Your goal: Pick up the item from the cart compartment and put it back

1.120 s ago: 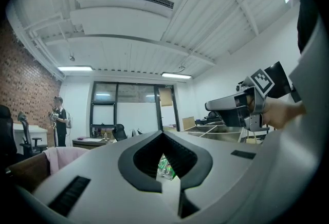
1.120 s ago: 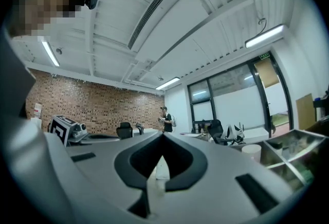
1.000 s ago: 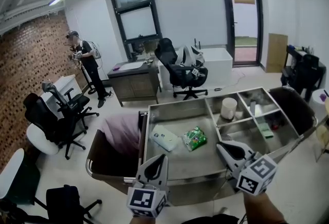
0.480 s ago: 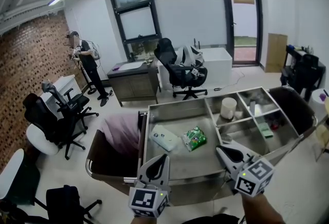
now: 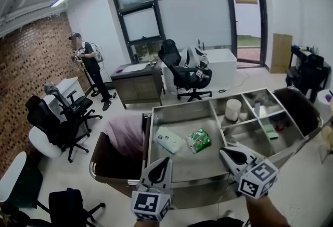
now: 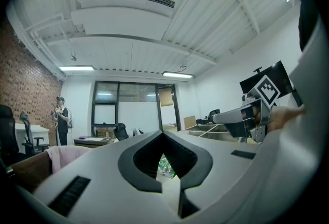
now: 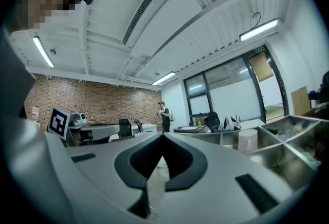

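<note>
Green packet (image 5: 198, 139), prob. the item, lies in cart's (image 5: 179, 106) big compartment beside white pack (image 5: 169, 140); my L claw (image 5: 166, 160) & R claw (image 5: 223, 151) both pressed together, empty, at near rim, so pickup & return still to do.

Left gripper (image 5: 166, 160) and right gripper (image 5: 223, 151) side by side, jaws together, empty

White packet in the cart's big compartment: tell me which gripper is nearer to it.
Left. The left gripper is just on the near side of the white packet; the right gripper is farther off to its right, past the green packet.
</note>
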A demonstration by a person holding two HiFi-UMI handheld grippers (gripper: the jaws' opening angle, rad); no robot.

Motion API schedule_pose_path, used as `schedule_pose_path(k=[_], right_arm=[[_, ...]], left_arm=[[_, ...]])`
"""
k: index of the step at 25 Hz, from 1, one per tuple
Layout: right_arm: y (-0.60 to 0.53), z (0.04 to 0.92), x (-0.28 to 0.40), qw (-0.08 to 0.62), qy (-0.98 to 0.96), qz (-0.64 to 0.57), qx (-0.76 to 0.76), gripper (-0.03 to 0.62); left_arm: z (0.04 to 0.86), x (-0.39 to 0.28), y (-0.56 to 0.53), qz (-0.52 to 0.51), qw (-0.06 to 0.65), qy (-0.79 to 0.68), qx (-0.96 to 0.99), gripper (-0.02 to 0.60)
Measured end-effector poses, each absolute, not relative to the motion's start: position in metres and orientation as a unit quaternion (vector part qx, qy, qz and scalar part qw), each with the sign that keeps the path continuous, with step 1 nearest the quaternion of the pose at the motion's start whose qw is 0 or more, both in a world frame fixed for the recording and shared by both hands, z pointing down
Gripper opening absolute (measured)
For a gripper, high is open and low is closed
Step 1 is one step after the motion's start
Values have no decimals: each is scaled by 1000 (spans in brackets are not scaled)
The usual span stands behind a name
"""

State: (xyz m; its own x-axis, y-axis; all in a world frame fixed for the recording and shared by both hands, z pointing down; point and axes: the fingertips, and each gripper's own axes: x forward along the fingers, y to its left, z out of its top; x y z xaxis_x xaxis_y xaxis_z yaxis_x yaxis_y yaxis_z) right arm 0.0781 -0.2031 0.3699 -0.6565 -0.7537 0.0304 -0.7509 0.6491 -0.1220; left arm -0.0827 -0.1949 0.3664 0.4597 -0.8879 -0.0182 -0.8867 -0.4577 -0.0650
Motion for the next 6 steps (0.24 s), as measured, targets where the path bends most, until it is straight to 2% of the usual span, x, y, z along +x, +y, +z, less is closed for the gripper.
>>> schedule_pose_path(k=[6], right_arm=[[-201, 365, 75, 14, 909, -58, -413, 20]], left_arm=[[364, -85, -193, -14, 36, 519, -854, 0]])
